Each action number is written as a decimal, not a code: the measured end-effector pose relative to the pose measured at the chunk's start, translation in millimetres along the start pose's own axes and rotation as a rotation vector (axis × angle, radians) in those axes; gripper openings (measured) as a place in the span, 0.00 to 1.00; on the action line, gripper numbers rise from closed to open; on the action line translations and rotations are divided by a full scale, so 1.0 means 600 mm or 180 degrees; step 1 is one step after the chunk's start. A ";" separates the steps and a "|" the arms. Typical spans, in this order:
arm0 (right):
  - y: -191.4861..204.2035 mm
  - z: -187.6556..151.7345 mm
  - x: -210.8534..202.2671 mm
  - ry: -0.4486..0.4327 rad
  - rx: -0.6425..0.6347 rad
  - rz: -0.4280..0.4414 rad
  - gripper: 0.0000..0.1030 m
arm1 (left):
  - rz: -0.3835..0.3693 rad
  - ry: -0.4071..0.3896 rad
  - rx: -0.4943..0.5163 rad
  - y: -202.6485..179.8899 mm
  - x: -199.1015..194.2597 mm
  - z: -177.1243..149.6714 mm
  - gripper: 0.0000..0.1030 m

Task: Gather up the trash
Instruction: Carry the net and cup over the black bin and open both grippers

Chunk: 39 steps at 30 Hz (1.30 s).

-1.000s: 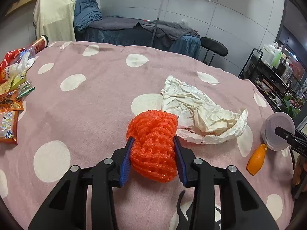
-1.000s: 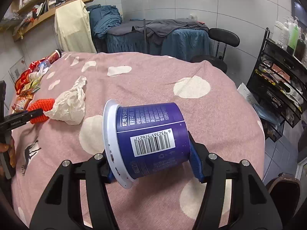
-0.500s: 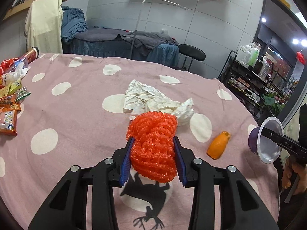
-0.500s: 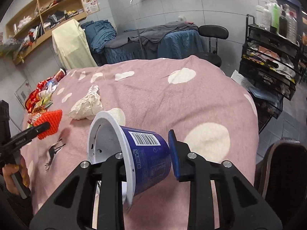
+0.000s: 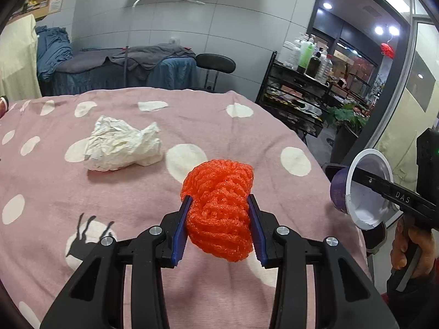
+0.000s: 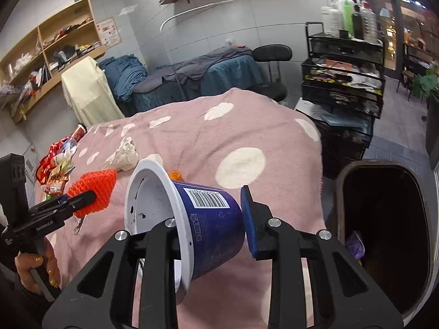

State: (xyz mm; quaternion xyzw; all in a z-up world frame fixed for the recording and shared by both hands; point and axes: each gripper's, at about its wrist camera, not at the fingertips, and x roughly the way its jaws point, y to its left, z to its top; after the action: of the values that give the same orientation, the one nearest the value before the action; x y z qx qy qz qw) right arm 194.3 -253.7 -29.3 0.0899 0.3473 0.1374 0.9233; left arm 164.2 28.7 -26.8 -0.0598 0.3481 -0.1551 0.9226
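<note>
My left gripper [image 5: 218, 227] is shut on an orange foam net [image 5: 219, 205] and holds it above the pink polka-dot table [image 5: 82, 192]. The net also shows in the right wrist view [image 6: 93, 189]. My right gripper [image 6: 211, 222] is shut on a purple and white plastic cup [image 6: 203, 219], held tilted over the table's right edge; the cup shows in the left wrist view [image 5: 359, 189]. A crumpled white paper [image 5: 120, 148] lies on the table. A dark trash bin [image 6: 384, 224] stands on the floor to the right of the table.
An orange bottle [image 6: 175, 176] peeks out behind the cup. Snack wrappers [image 6: 55, 164] lie at the table's far left. A black wire rack [image 6: 345, 82] with bottles, a black chair [image 5: 216, 65] and a massage bed [image 5: 120, 68] stand beyond the table.
Both grippers have swung to the right with their loads. The cup has moved past the table edge and the trash bin has come into the right wrist view.
</note>
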 end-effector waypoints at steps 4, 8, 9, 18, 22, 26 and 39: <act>-0.033 -0.014 -0.030 -0.0079 0.0155 -0.0080 0.27 | -0.0159 0.0038 0.0117 -0.040 0.014 0.000 0.38; -0.069 -0.030 -0.056 -0.0151 0.0323 -0.0230 0.27 | -0.0324 0.0068 0.0241 -0.082 0.025 0.002 0.38; -0.082 -0.034 -0.062 -0.0161 0.0371 -0.0287 0.27 | -0.0358 0.0075 0.0274 -0.091 0.028 0.002 0.38; -0.200 -0.068 -0.083 -0.0132 0.0910 -0.0814 0.27 | -0.0672 0.0166 0.0620 -0.186 0.054 0.004 0.38; -0.252 -0.083 -0.076 -0.0034 0.1087 -0.1108 0.27 | -0.0813 0.0259 0.0676 -0.216 0.072 0.002 0.38; -0.294 -0.104 -0.055 0.0129 0.1193 -0.1349 0.27 | -0.0937 0.0360 0.0706 -0.244 0.089 -0.002 0.38; -0.343 -0.159 -0.030 0.0350 0.1505 -0.1448 0.64 | -0.1108 0.0527 0.0935 -0.308 0.116 -0.013 0.38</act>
State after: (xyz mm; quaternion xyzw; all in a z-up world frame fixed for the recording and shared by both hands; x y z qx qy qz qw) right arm 157.2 -447.3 -143.2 0.2143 0.4300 -0.1521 0.8638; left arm 163.4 -168.8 -35.7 0.0288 0.3807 -0.3651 0.8491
